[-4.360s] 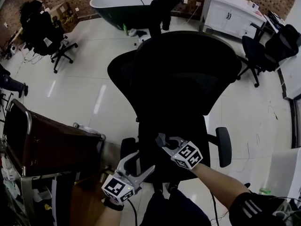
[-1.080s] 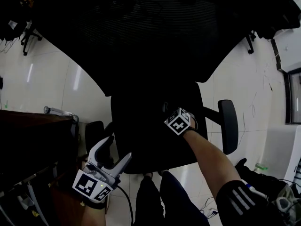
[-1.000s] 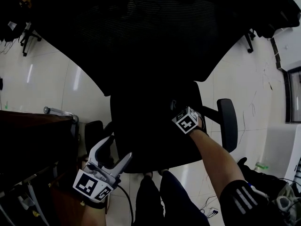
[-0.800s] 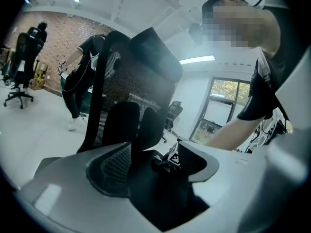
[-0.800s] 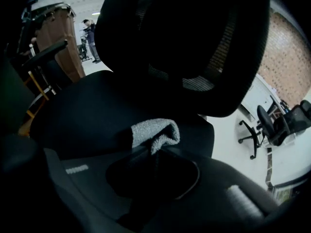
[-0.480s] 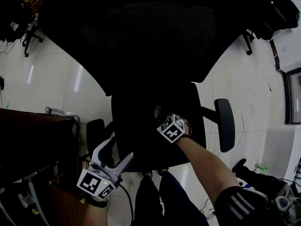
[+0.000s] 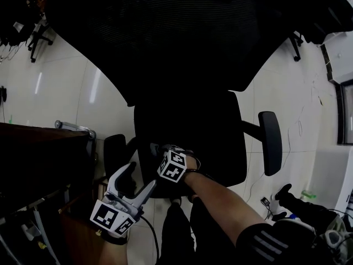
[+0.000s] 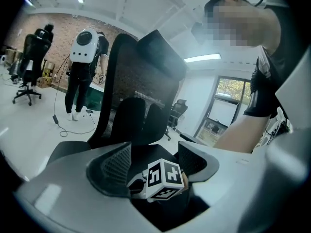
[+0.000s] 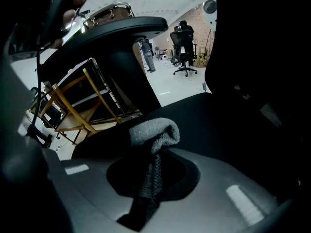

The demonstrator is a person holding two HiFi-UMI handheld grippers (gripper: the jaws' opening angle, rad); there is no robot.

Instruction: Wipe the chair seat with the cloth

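The right gripper was clamped on the grey cloth. Its folded end pointed along the jaws toward the left armrest and rested on the chair seat near the front-left corner. Most of the seat lay rightward (probably the next sweep). The left gripper hovered nearby, jaws apart, empty.

Open office-like workroom: brick wall, glossy tiled floor, swivel office chairs, ceiling strip lights.
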